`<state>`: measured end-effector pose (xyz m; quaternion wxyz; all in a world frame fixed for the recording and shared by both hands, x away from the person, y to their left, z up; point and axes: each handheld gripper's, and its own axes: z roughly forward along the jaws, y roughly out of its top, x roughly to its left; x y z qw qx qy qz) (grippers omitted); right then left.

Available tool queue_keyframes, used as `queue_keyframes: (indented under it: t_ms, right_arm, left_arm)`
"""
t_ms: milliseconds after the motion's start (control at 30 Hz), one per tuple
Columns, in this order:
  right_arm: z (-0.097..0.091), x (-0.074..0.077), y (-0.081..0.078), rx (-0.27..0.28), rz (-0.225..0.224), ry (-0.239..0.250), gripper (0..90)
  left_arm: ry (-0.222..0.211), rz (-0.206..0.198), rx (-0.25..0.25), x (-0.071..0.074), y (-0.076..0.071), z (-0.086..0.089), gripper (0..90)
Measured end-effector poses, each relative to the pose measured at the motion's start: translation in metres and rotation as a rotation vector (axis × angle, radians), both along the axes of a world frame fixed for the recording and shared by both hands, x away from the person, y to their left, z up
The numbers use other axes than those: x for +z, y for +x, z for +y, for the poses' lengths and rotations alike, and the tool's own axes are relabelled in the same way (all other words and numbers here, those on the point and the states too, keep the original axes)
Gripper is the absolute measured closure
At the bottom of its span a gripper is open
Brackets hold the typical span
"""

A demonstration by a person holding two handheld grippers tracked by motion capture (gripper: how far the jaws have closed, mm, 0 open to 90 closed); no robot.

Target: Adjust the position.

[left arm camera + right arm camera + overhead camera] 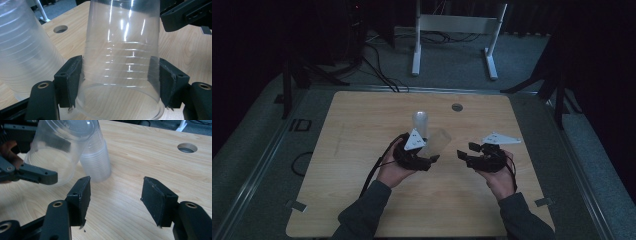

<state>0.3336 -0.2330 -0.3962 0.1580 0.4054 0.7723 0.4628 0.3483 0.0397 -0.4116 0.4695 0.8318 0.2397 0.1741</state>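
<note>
Left gripper was clamped on a single clear cup, pads pressed on both sides of the wall near the rim. The cup was held tilted, mouth toward the gripper body and base pointing away and up. Grip low on the wall was probably chosen because the rim ring is stiffest there; the thin wall higher up would buckle.

Just beyond the held cup, past the left jaw, a stack of cups was standing mouth-down on the table. Held cup and stack were close, possibly touching in the right gripper view; contact could not be confirmed. Judgement: the cup looks to have been pulled off that stack, or is about to be set back on it.

Right gripper was empty, jaws parted, nothing between the pads but bare wood. It was held beside the left gripper, jaws aimed at the held cup, apart from it. Likely staged for a handover or to steady the stack.

Clearance: open tabletop was seen ahead of and beneath the right jaws. A cable hole sat well beyond them, off to the side. Table edges were well apart from both tools. The tight spot was the gap between the held cup and the stack; a swing toward the stack could tip it.
</note>
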Motion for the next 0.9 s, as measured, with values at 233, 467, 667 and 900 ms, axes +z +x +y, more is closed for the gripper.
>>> queue_keyframes:
  t_ms: [233, 467, 667, 900]
  right_arm:
    - [0.0005, 0.0007, -0.0024, 0.017, -0.006, -0.039, 40.5]
    - [0.0022, 0.0023, -0.0057, 0.038, -0.014, -0.100, 41.7]
    - [0.0052, 0.0054, -0.0065, 0.064, -0.025, -0.164, 42.2]
    - [0.0062, 0.0075, -0.0071, 0.086, -0.035, -0.198, 42.8]
  left_arm:
    - [0.015, 0.003, -0.010, -0.0004, -0.0005, -0.0002, 29.3]
    - [0.038, 0.003, -0.020, -0.0023, -0.0009, 0.0008, 29.3]
    - [0.051, -0.005, -0.035, -0.0033, -0.0020, -0.0002, 29.3]
    - [0.074, -0.010, -0.052, -0.0046, -0.0035, -0.0021, 29.3]
